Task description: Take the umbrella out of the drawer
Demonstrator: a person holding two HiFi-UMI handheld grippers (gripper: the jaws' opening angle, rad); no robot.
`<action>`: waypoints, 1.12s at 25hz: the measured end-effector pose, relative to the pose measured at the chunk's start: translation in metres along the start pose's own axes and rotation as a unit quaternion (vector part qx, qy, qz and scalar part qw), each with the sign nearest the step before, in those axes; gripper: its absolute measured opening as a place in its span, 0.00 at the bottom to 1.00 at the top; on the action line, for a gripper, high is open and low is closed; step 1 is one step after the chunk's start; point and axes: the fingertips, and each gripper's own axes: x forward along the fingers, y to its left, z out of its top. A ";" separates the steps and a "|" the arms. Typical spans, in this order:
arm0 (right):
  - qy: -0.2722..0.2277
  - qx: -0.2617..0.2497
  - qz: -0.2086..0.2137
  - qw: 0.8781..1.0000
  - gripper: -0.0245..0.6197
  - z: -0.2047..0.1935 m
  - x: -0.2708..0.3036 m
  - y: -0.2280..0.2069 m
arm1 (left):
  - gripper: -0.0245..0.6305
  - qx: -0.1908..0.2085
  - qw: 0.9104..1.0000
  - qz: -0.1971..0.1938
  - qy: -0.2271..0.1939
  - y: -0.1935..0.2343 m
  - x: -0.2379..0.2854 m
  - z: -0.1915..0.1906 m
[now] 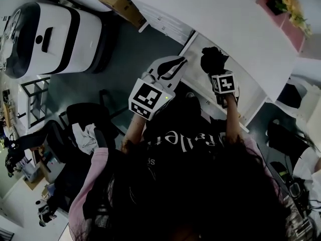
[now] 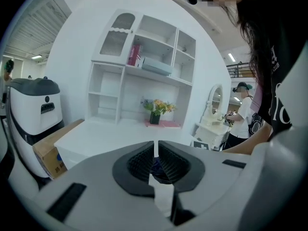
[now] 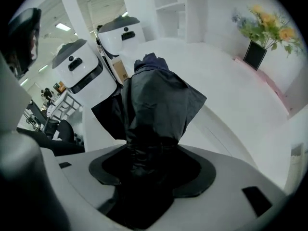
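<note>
White tabletop (image 1: 225, 19) fills the upper right of the head view, and both tools are held at its near edge. The right tool (image 3: 149, 163) is clamped on the folded black umbrella (image 3: 154, 100), whose loose fabric stands up out of the jaws, clear above the tabletop. The left tool (image 2: 156, 152) is held just beside it with its jaws together and nothing gripped.

The umbrella is judged to be out of the drawer, so the taking-out step looks close to done. What remains would be to carry it clear or set it down, which calls for a firm hold on the slack fabric.

The drawer cannot be picked out for certain below the near edge, so its contents are not known. At the far right corner of the tabletop, a dark pot (image 3: 254, 55) holds yellow flowers. A cardboard box (image 2: 48, 153) stands by the left edge, and its inside is not shown.
</note>
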 end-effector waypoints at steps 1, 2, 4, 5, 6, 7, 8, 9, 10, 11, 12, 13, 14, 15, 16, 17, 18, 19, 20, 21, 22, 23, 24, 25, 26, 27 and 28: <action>-0.011 0.003 0.001 1.000 0.47 0.002 -0.011 0.001 | 0.08 -0.001 1.000 0.002 -0.005 -0.002 0.001 0.004; -0.024 0.005 0.003 1.000 0.47 0.004 -0.022 0.002 | 0.08 -0.002 1.000 0.003 -0.007 -0.004 0.002 0.008; -0.047 0.011 0.013 0.999 0.47 0.008 -0.041 0.006 | 0.08 -0.002 1.000 0.004 -0.005 -0.009 0.003 0.010; -0.058 0.014 0.015 0.998 0.47 0.009 -0.050 0.008 | 0.08 0.000 1.000 0.003 -0.004 -0.012 0.004 0.010; -0.068 0.015 0.014 0.997 0.47 0.011 -0.058 0.009 | 0.08 0.001 1.000 0.002 -0.003 -0.015 0.005 0.010; -0.079 0.016 0.012 0.997 0.47 0.012 -0.066 0.010 | 0.08 0.003 1.000 0.002 -0.002 -0.017 0.006 0.009; -0.090 0.016 0.010 0.996 0.47 0.014 -0.074 0.012 | 0.08 0.004 1.000 0.003 0.000 -0.020 0.006 0.008; -0.100 0.017 0.012 0.995 0.47 0.016 -0.081 0.015 | 0.08 0.005 1.000 0.004 0.001 -0.021 0.006 0.007; -0.110 0.019 0.015 0.994 0.47 0.018 -0.089 0.018 | 0.08 0.006 1.000 0.004 0.001 -0.023 0.006 0.007; -0.120 0.024 0.019 0.992 0.47 0.019 -0.096 0.022 | 0.08 0.007 1.000 0.003 0.001 -0.026 0.006 0.007; -0.129 0.031 0.023 0.991 0.47 0.021 -0.104 0.025 | 0.08 0.007 1.000 0.003 0.001 -0.029 0.005 0.008; -0.138 0.039 0.025 0.989 0.47 0.021 -0.113 0.029 | 0.08 0.007 1.000 0.002 0.001 -0.032 0.004 0.008; -0.146 0.046 0.028 0.988 0.47 0.021 -0.121 0.032 | 0.08 0.007 1.000 0.001 -0.001 -0.036 0.002 0.009; -0.154 0.053 0.031 0.986 0.47 0.020 -0.129 0.034 | 0.08 0.007 1.000 0.001 -0.003 -0.041 0.001 0.010; -0.160 0.058 0.034 0.985 0.47 0.018 -0.137 0.036 | 0.08 0.008 1.000 0.001 -0.005 -0.046 0.000 0.010; -0.165 0.062 0.037 0.984 0.47 0.016 -0.144 0.038 | 0.08 0.009 1.000 0.001 -0.006 -0.050 0.000 0.010; -0.170 0.065 0.039 0.983 0.47 0.014 -0.151 0.038 | 0.08 0.011 1.000 0.001 -0.006 -0.055 -0.001 0.009; -0.174 0.067 0.040 0.982 0.47 0.011 -0.157 0.039 | 0.08 0.012 1.000 0.001 -0.008 -0.060 -0.002 0.009; -0.178 0.069 0.039 0.981 0.47 0.008 -0.163 0.039 | 0.08 0.014 1.000 0.001 -0.009 -0.065 -0.002 0.009; -0.182 0.069 0.039 0.980 0.47 0.005 -0.169 0.039 | 0.08 0.014 1.000 0.001 -0.011 -0.070 -0.004 0.008; -0.185 0.069 0.038 0.980 0.47 0.001 -0.174 0.039 | 0.08 0.015 1.000 0.002 -0.012 -0.075 -0.005 0.008; -0.187 0.069 0.039 0.979 0.47 -0.003 -0.179 0.040 | 0.08 0.015 1.000 0.004 -0.012 -0.081 -0.007 0.007; -0.188 0.069 0.040 0.979 0.47 -0.006 -0.183 0.041 | 0.08 0.015 1.000 0.006 -0.013 -0.086 -0.009 0.006; -0.189 0.069 0.043 0.979 0.47 -0.010 -0.187 0.042 | 0.08 0.014 1.000 0.009 -0.013 -0.091 -0.012 0.006; -0.191 0.070 0.047 0.978 0.47 -0.014 -0.190 0.043 | 0.08 0.014 1.000 0.012 -0.014 -0.096 -0.014 0.005; -0.192 0.071 0.051 0.977 0.47 -0.017 -0.192 0.044 | 0.08 0.014 1.000 0.015 -0.015 -0.101 -0.016 0.004; -0.194 0.071 0.055 0.977 0.47 -0.021 -0.195 0.046 | 0.08 0.014 1.000 0.019 -0.016 -0.106 -0.019 0.003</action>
